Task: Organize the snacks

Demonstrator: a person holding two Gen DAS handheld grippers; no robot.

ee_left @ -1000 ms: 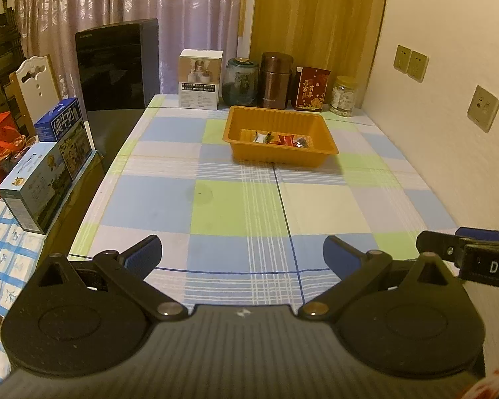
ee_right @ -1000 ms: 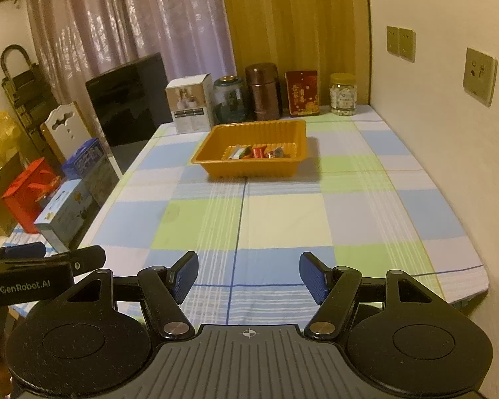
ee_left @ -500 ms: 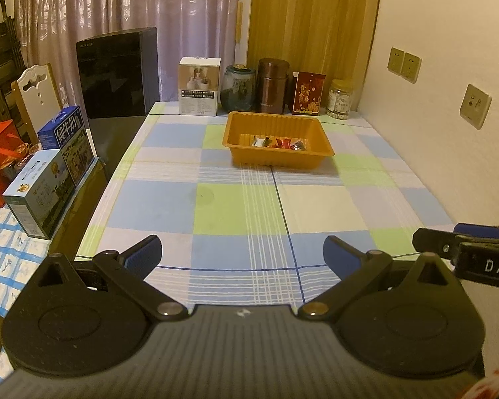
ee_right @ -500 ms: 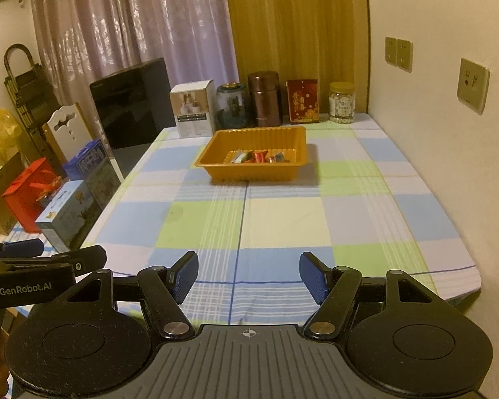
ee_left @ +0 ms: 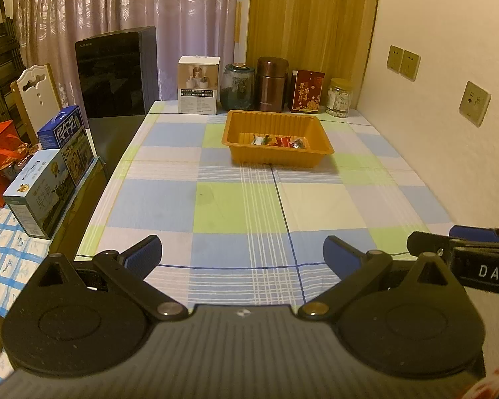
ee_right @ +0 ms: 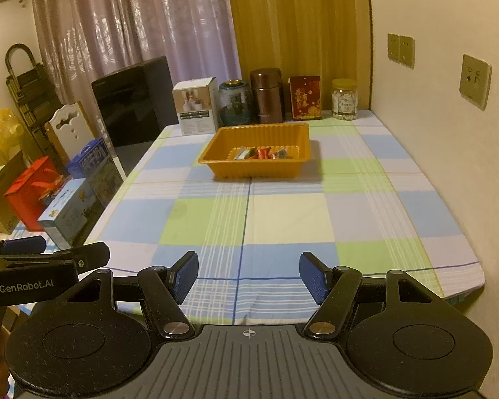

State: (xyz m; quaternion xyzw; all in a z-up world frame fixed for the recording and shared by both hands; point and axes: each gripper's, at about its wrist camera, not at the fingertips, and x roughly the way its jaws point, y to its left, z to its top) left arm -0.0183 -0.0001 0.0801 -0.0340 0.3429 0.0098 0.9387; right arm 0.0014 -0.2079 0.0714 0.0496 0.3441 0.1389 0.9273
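An orange plastic tray (ee_left: 236, 123) (ee_right: 216, 163) stands on the far half of the checked tablecloth and holds several wrapped snacks (ee_left: 276, 141) (ee_right: 261, 153). My left gripper (ee_left: 243, 252) hangs over the near table edge, open, with nothing between its blue pads. My right gripper (ee_right: 248, 274) is beside it at the near edge, also open and empty. Both point at the tray from well back. Each gripper's side shows at the edge of the other's view.
Along the back edge stand a white box (ee_left: 198, 84), a glass jar (ee_left: 238, 88), a brown canister (ee_left: 272, 83), a red packet (ee_left: 307, 91) and a jar of white pieces (ee_left: 338, 98). Milk cartons (ee_left: 46, 179) and a red bag (ee_right: 30, 189) sit left of the table. A wall runs along the right.
Both views have pulled back slightly from the table, so the tray looks a little smaller and farther. The jaws of both grippers kept the same opening.
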